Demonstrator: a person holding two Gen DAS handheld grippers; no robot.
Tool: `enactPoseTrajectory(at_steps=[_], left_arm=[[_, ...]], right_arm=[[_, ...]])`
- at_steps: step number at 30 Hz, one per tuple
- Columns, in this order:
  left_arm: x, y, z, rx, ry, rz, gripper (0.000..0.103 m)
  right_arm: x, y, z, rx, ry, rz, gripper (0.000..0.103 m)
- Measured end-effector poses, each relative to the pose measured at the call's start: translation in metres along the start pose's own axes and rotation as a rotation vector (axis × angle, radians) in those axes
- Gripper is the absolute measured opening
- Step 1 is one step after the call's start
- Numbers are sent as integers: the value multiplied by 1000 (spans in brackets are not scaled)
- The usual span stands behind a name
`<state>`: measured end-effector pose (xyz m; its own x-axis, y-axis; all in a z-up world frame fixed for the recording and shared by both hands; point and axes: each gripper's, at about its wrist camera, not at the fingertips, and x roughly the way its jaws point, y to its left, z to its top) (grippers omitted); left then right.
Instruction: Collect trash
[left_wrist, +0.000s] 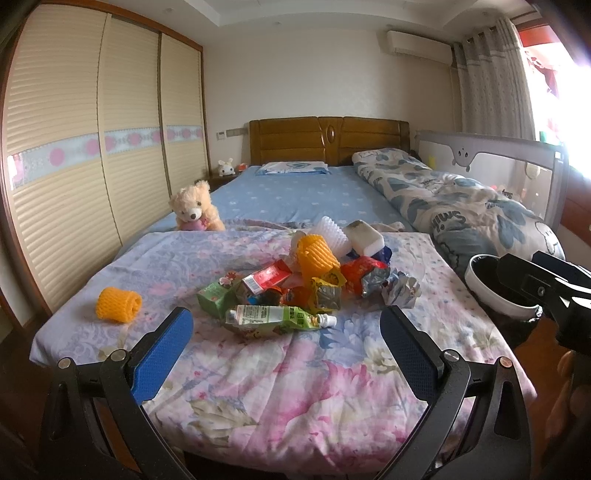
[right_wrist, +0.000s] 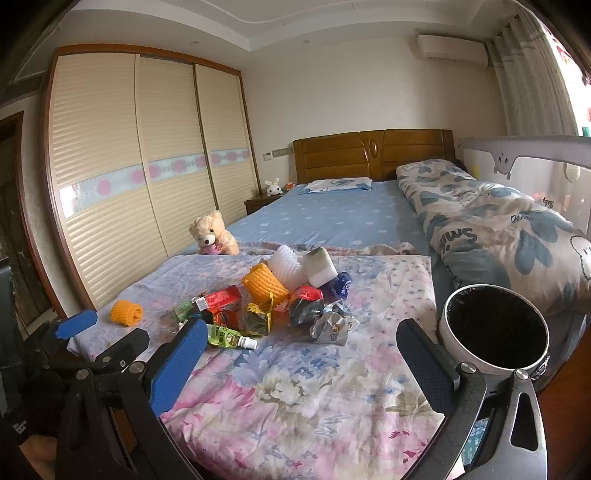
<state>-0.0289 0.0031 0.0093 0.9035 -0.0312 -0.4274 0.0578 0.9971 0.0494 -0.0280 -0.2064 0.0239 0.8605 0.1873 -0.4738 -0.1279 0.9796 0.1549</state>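
Teddy bear (left_wrist: 194, 206) on the bed (left_wrist: 295, 192) — wardrobe (left_wrist: 92, 147) beside.

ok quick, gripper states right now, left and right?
Left gripper: open, holding nothing, above the green squeeze pouch.
Right gripper: open, holding nothing.

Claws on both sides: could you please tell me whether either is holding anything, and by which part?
Nothing is held. The left claw and the right claw both stand open and empty above the floral quilt, short of the trash pile.
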Motion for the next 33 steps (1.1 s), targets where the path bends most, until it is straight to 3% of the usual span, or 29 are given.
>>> enactPoseTrajectory(at_steps=[18, 33], left_arm=[[6, -1, -3, -2, 24, -4, 103], [67, 18, -13, -47, 210, -30, 103]], right_arm=[[5, 5, -4, 13, 14, 7, 103], [54, -24, -10, 85, 145, 40, 102]])
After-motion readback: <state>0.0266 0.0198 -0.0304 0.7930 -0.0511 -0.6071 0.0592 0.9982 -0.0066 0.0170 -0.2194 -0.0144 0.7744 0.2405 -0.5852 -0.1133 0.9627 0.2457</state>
